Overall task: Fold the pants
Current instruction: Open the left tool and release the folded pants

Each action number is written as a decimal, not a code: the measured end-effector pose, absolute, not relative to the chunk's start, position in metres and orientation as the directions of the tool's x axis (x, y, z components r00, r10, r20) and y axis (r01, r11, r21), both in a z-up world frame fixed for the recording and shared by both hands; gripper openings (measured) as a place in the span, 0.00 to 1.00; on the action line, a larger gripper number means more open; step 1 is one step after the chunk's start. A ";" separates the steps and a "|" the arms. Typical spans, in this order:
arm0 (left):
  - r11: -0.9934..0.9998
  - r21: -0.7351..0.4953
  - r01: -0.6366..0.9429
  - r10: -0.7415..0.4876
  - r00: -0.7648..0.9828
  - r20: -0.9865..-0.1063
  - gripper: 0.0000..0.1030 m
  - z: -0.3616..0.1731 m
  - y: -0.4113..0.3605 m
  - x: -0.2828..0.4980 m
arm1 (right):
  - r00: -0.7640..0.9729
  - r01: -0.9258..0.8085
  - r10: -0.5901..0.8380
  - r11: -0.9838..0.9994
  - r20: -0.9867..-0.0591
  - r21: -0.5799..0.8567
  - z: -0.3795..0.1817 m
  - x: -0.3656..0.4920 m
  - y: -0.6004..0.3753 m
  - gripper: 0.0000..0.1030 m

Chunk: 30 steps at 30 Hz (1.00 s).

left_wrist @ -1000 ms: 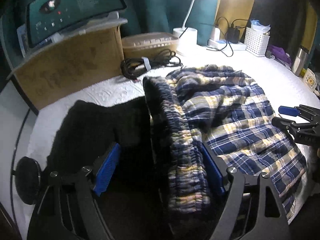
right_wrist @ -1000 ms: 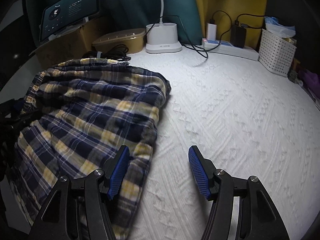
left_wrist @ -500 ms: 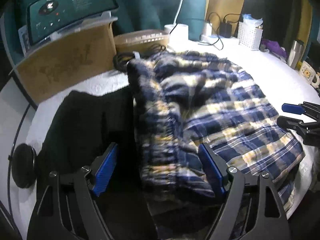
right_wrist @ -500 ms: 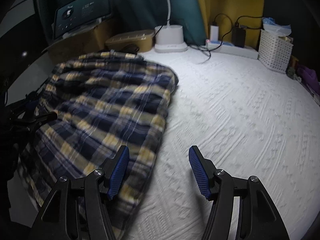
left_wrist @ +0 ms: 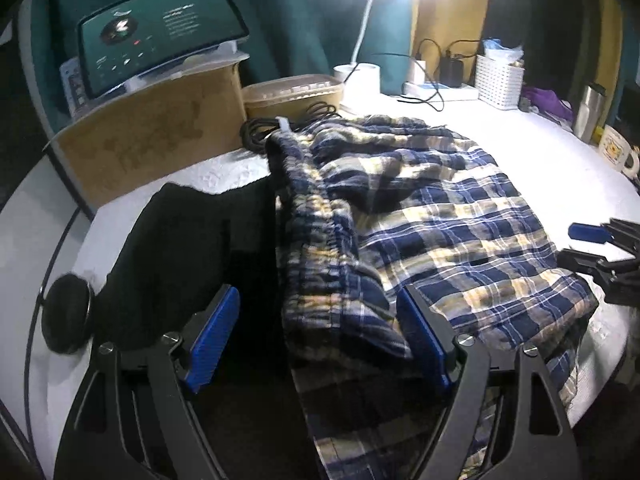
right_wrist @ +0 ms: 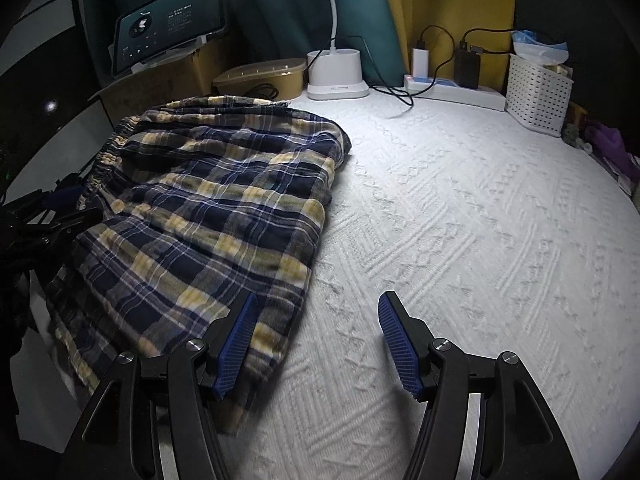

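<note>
The blue, yellow and white plaid pants lie folded over on the white textured tablecloth, their elastic waistband towards the left side. My left gripper stands open over the waistband end, where cloth hangs past the table's near edge. The waistband runs between its fingers, but the left pad is clear of it. My right gripper is open low over the table at the pants' right edge, its left finger above the hem. Each gripper shows in the other's view: the right gripper and the left gripper.
A black garment lies left of the pants beside a round black object. Behind stand a cardboard box with a tablet, a coiled cable, a lamp base, a power strip and a white basket.
The waistband, bunched up high close to my left gripper a second ago, now lies lower and flatter. Both views have shifted slightly across the table. Both grippers have stayed open.
</note>
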State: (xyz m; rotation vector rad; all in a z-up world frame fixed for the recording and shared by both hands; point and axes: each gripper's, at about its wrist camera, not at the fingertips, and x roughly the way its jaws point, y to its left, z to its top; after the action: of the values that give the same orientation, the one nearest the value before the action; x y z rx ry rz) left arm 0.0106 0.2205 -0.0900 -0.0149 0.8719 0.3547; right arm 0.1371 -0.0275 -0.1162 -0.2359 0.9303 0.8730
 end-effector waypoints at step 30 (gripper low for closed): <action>0.974 0.143 -0.177 0.227 0.701 -0.676 0.78 -0.048 0.116 0.006 | 0.475 -0.626 0.544 0.762 -0.691 0.169 -0.070 0.110 -0.152 0.64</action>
State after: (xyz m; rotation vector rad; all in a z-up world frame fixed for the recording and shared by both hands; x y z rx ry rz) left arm 0.0055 0.1164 -0.0484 0.0691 0.7609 0.2250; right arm 0.1100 -0.1517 -0.0696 -0.1128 0.8025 0.7167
